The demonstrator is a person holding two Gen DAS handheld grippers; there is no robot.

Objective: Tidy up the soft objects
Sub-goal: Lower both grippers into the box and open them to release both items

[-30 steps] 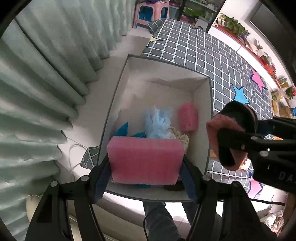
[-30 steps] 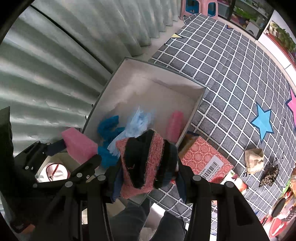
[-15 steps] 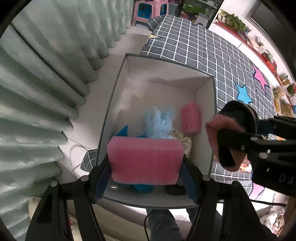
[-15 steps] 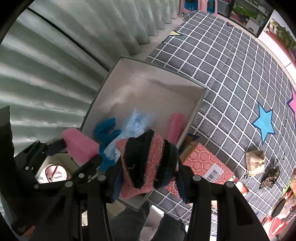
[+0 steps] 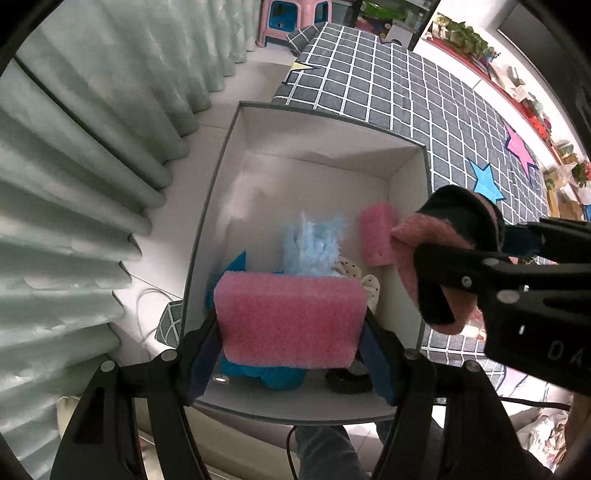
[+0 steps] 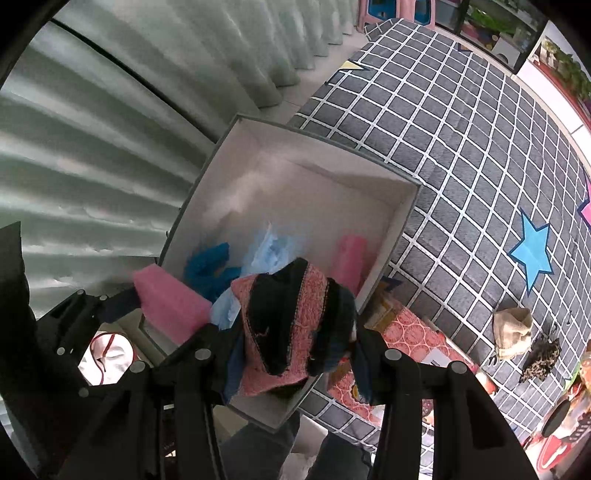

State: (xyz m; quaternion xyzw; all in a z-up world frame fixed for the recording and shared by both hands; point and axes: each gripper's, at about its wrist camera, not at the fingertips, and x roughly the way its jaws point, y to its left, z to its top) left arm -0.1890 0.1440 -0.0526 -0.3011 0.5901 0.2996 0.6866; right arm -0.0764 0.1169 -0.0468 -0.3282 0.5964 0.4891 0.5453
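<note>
while both grippers hang over the box [image 5: 221, 206], each grips a soft thing
left gripper [image 5: 290, 354] squeezes a pink sponge [image 5: 288, 317] above its near end; right gripper [image 6: 291, 354] clamps a pink-black sock [image 6: 291, 325] over its right wall

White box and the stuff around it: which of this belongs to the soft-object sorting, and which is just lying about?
Job:
- pink sponge in left gripper
- pink-and-black knit in right gripper
- white box, holding fluffy blue piece, pink roll
- beige pouch on checked mat

Lying about:
- red patterned carton
- curtain
- stool
</note>
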